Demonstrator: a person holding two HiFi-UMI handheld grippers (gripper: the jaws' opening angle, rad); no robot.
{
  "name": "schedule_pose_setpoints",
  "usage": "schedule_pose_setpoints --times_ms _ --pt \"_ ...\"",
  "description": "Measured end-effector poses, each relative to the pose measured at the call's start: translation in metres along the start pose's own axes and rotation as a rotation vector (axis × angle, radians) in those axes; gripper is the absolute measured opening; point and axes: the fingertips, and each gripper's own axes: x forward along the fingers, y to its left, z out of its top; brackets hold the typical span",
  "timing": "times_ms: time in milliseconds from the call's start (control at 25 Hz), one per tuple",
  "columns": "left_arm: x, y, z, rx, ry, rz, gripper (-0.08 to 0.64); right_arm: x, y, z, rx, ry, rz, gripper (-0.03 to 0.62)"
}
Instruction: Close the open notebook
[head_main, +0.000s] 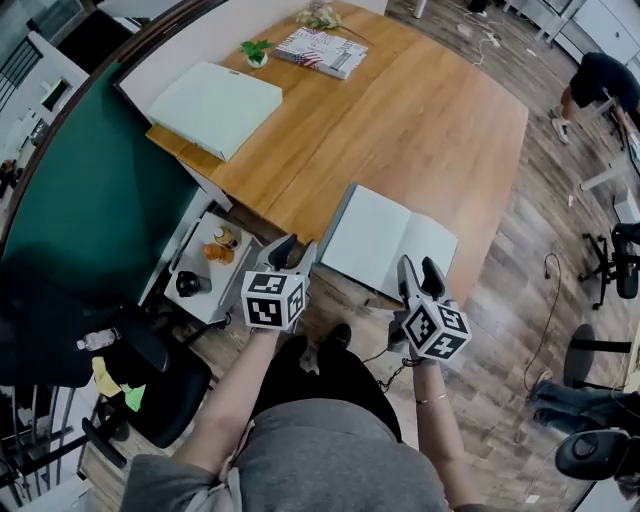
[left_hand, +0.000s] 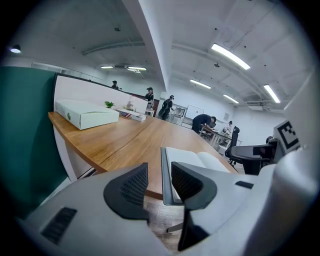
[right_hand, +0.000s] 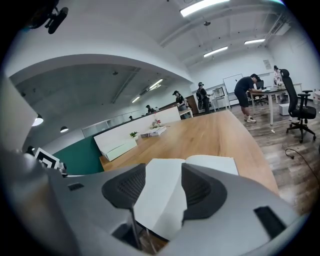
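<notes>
The open notebook (head_main: 385, 240) lies flat with blank white pages at the near edge of the wooden table (head_main: 430, 130). My left gripper (head_main: 293, 252) is open and empty, just left of the notebook's grey cover edge. My right gripper (head_main: 420, 272) is open at the near edge of the right page. In the left gripper view the notebook (left_hand: 192, 159) sits just beyond the gripper (left_hand: 160, 182). In the right gripper view the gripper (right_hand: 164, 187) frames a page corner of the notebook (right_hand: 210, 164); the jaws stand apart, not pressing it.
A flat white box (head_main: 215, 105), a small plant (head_main: 256, 52) and a printed book (head_main: 322, 50) sit at the table's far end. A green partition (head_main: 90, 190) and a side cart (head_main: 210, 265) stand left. Office chairs (head_main: 620, 255) and a person (head_main: 595, 85) are to the right.
</notes>
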Motion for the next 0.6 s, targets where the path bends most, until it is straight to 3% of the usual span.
schedule_pose_setpoints --times_ms 600 --pt "0.009 -0.004 -0.047 -0.153 0.085 0.039 0.153 0.027 0.009 -0.019 -0.034 0.102 0.098 0.212"
